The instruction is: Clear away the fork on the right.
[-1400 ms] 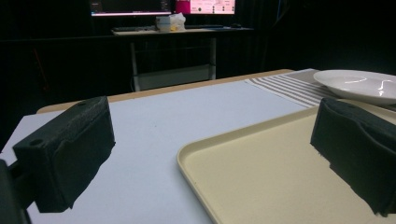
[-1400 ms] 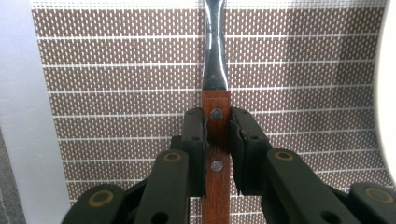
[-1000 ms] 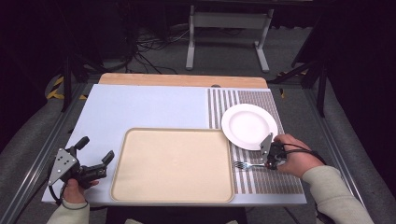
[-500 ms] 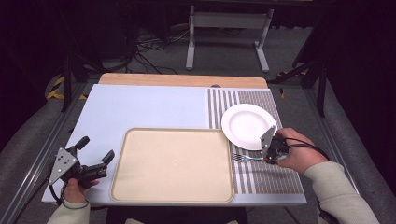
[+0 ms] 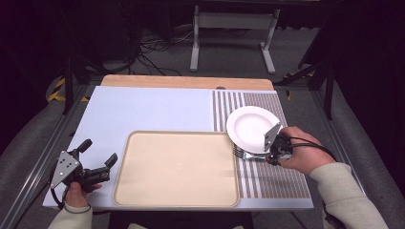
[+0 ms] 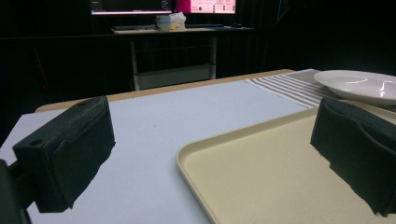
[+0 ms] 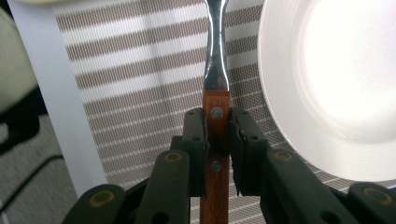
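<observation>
My right gripper (image 7: 216, 127) is shut on the wooden handle of a fork (image 7: 216, 70); the metal neck runs away from the jaws over the striped placemat (image 7: 140, 93). From above, the right gripper (image 5: 273, 151) hovers at the near edge of the white plate (image 5: 248, 126), with the fork's tines (image 5: 240, 153) pointing left toward the tray. The plate (image 7: 336, 84) lies just right of the fork. At the table's near left my left gripper (image 5: 98, 160) rests, jaws wide apart and holding nothing. Its black pads (image 6: 70, 149) frame the beige tray (image 6: 261, 182).
The beige tray (image 5: 176, 167) lies at the middle front on a pale blue mat (image 5: 143, 109). The striped placemat (image 5: 267, 181) covers the right side. A wooden strip (image 5: 186, 82) edges the table's far side. A metal stand (image 5: 234, 28) and cables sit on the floor beyond.
The right hand has risen a little with the fork, which is off the placemat and closer to the plate's edge. The left hand stays put.
</observation>
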Motion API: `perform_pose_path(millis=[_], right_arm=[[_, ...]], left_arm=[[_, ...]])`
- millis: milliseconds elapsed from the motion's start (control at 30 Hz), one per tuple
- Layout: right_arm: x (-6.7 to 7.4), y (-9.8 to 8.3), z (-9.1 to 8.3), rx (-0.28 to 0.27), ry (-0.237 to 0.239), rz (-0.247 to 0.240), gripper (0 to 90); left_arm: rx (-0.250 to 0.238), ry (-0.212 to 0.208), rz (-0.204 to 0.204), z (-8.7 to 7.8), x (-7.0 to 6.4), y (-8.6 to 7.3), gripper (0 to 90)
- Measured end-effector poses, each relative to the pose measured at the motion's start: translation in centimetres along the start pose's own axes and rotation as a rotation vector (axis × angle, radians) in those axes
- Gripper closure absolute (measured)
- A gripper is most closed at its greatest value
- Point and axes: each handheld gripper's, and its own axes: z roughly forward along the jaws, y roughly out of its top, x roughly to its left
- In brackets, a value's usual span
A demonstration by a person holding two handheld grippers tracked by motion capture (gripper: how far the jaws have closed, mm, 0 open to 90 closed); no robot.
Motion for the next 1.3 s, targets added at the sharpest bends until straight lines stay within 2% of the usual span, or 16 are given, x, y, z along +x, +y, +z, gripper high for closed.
perform_pose_path(millis=[167, 267, 300, 333, 400, 467, 700, 767, 800, 1000, 1233, 1300], right_arm=[[0.4, 0.7, 0.2, -0.033, 0.026, 0.11, 77.5], [0.5, 1.0, 0.2, -0.043, 0.032, 0.134, 77.5], [0.6, 1.4, 0.2, -0.06, 0.043, 0.19, 77.5], [0.6, 1.5, 0.1, -0.07, 0.045, 0.212, 77.5], [0.7, 1.7, 0.1, -0.096, 0.058, 0.288, 77.4], [0.7, 1.9, 0.1, -0.103, 0.054, 0.306, 77.4], [1.0, 2.9, 0.0, -0.129, 0.084, 0.457, 77.4], [1.1, 3.2, 0.0, -0.138, 0.085, 0.49, 77.4], [1.1, 3.2, 0.0, -0.138, 0.085, 0.49, 77.4], [1.4, 4.1, 0.3, -0.139, 0.117, 0.602, 77.4], [1.9, 5.4, 1.0, -0.154, 0.134, 0.684, 77.4], [2.1, 5.9, 1.1, -0.154, 0.136, 0.722, 77.3]], left_arm=[[0.001, 0.0, 0.002, 0.0, 0.0, 0.0, 0.0], [0.0, 0.0, 0.001, 0.0, 0.0, 0.0, 0.0], [0.003, -0.003, 0.002, 0.0, 0.0, 0.0, 0.0], [0.003, -0.003, 0.003, 0.0, 0.0, 0.0, 0.0], [0.003, -0.002, 0.003, 0.0, 0.0, 0.0, 0.0], [0.001, -0.002, 0.003, 0.0, 0.0, 0.0, 0.0], [0.006, -0.003, 0.004, 0.0, 0.0, 0.0, 0.0], [0.003, -0.002, 0.002, 0.0, 0.0, 0.0, 0.0], [0.003, -0.002, 0.002, 0.0, 0.0, 0.0, 0.0], [0.006, -0.001, 0.005, 0.0, 0.0, 0.0, 0.0], [0.006, -0.001, 0.005, 0.0, 0.0, 0.0, 0.0], [0.007, -0.002, 0.006, 0.0, -0.1, 0.0, 0.0]])
